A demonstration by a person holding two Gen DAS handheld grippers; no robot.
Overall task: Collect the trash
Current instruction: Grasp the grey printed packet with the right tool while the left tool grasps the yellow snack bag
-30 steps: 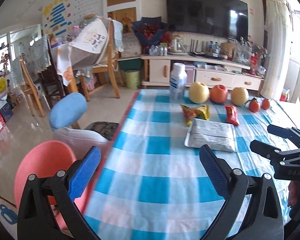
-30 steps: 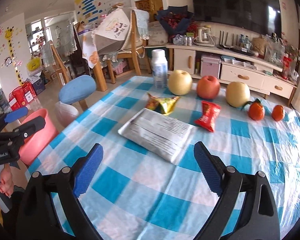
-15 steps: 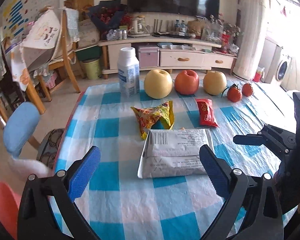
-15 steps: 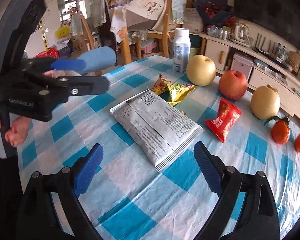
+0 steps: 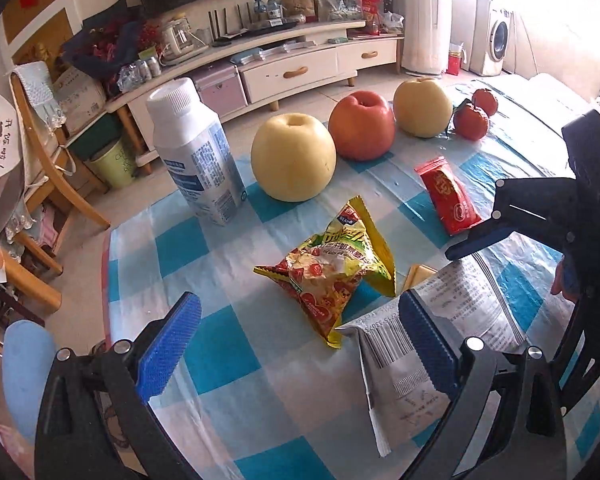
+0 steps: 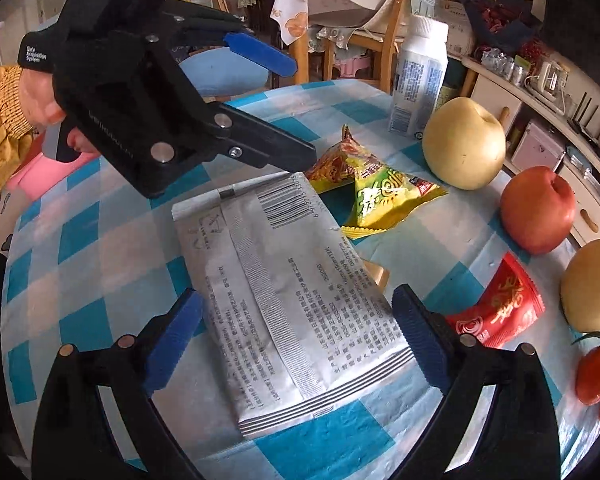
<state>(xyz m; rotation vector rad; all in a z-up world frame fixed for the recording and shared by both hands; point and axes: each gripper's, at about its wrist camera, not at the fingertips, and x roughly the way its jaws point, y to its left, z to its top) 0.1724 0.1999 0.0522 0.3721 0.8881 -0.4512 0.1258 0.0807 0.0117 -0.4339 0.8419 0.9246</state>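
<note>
**A:** Tablecloth (image 6: 100, 240), blue-and-white check, is the biggest thing; what lies on it?

**B:** Largest is the silver foil packet (image 6: 284, 292), flat at the centre of the right wrist view. At its 1 o'clock lies the crumpled yellow snack bag (image 6: 376, 196), at 3 o'clock the red sachet (image 6: 496, 312). Those three look like the trash. Fruit runs from 1 to 4 o'clock: yellow pear (image 6: 464, 144), red apple (image 6: 538, 208), tangerines (image 6: 594, 372), with a white bottle (image 6: 418, 76) at 1 o'clock.

**A:** Grippers?

**B:** The right gripper (image 6: 296, 332) is spread wide, straddling the packet's near end, gripping nothing. The left gripper (image 5: 296, 344) is also spread and empty, the snack bag (image 5: 332, 272) just ahead between its fingers.

**A:** Risks?

**B:** I'd say the flat foil may slip from the pads, or closing could pinch the tablecloth. The two grippers are close and could collide.

**A:** What differs between the views?

**B:** Only the left view shows a green bin (image 5: 114, 164) on the floor at 10 o'clock; only the right shows the packet's whole outline.
</note>
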